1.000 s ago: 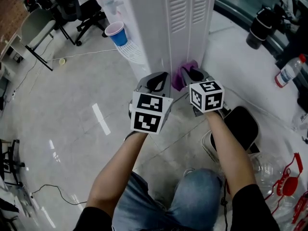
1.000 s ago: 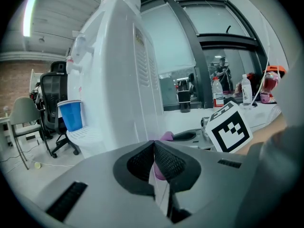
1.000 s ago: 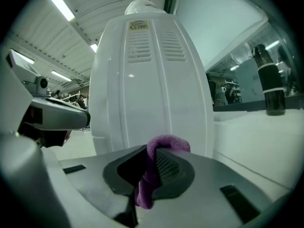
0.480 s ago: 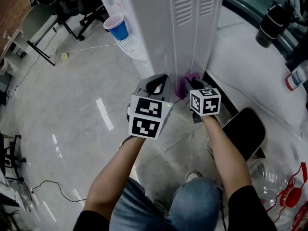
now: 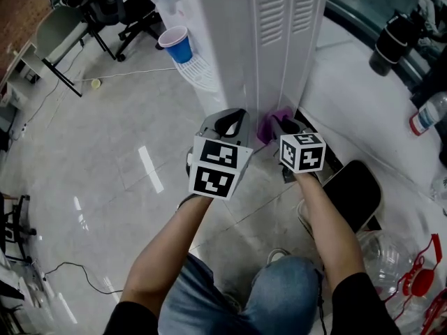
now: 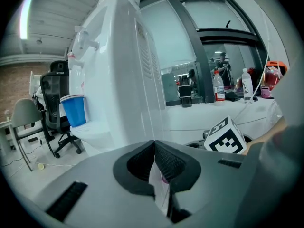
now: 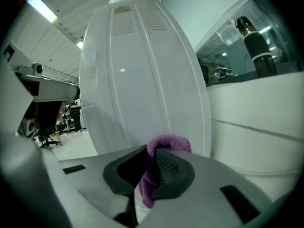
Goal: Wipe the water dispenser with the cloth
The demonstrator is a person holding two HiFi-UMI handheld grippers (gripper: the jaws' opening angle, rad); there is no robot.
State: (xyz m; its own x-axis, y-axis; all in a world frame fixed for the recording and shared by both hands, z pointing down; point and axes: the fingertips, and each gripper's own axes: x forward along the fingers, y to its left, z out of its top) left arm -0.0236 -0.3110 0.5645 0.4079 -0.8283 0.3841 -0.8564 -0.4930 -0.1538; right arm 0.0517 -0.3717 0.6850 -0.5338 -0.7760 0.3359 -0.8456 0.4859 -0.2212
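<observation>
One cloth is clamped in the jaws of the right gripper, near the water dispenser; left gripper jaws together

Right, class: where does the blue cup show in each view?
Head view: blue cup, upper left, at the dispenser's front.
Left gripper view: blue cup, left of centre.
Right gripper view: not in it.
Shared landmark: the white water dispenser, seen in all three views.
</observation>
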